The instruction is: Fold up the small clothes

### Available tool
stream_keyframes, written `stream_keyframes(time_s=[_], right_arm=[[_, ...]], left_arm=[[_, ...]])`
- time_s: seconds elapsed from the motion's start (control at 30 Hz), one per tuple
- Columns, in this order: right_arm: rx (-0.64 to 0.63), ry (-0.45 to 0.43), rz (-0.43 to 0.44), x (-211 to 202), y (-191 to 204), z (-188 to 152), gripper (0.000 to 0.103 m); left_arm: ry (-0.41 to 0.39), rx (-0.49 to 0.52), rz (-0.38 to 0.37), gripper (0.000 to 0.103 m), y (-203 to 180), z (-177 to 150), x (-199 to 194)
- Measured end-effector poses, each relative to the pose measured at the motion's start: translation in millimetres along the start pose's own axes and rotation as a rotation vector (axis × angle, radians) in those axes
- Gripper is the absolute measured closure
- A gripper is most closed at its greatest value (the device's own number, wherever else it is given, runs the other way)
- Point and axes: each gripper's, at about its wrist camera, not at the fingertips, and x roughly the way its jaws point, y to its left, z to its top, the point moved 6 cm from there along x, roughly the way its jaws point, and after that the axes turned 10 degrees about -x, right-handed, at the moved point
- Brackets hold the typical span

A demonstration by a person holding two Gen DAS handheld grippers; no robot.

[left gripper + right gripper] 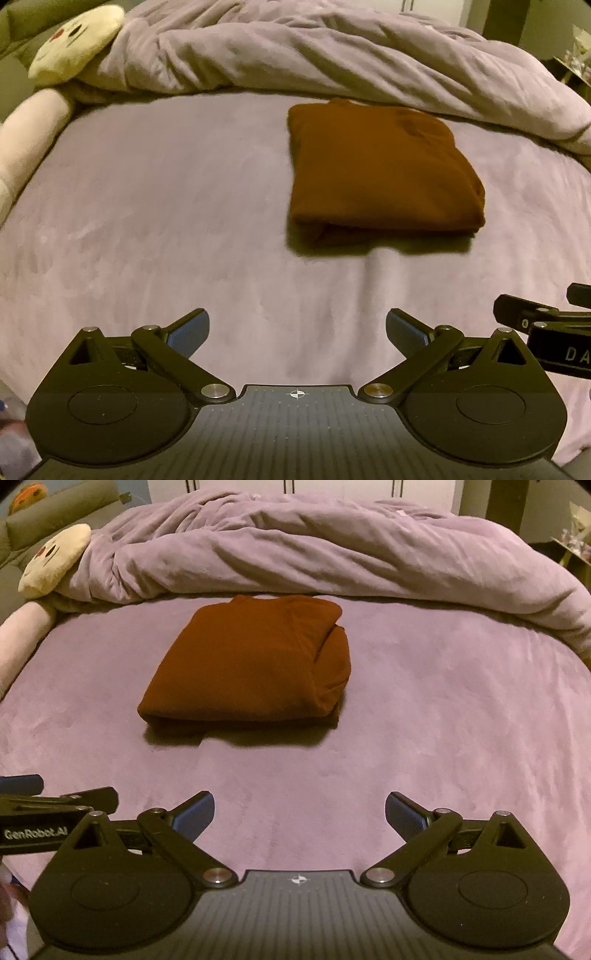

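Observation:
A rust-brown garment [380,170] lies folded into a compact rectangle on the purple bed sheet [166,206]. It also shows in the right wrist view [251,661], with a tucked fold along its right side. My left gripper [297,332] is open and empty, held back from the garment, near the bed's front. My right gripper [300,812] is open and empty, also well short of the garment. Each gripper's body shows at the edge of the other's view: the right gripper [554,332], the left gripper [44,812].
A bunched lilac duvet [314,550] lies across the far side of the bed, just behind the garment. A cream plush toy with a face [74,44] and a long pale pillow [26,136] sit at the far left. Bare purple sheet [443,709] surrounds the garment.

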Motion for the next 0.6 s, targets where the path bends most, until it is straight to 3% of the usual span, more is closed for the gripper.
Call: stream_keyframes(time_s=[0.27, 0.6], right_arm=[[0.016, 0.016, -0.016, -4.4, -2.1, 1.5, 0.004], [0.027, 0.010, -0.025, -10.3, -4.5, 1.1, 0.004]], left_arm=[[0.007, 0.014, -0.037, 0.000, -7.6, 0.5, -2.6], [-0.012, 0.046, -0.003, 0.000, -11.8, 1.0, -7.3]])
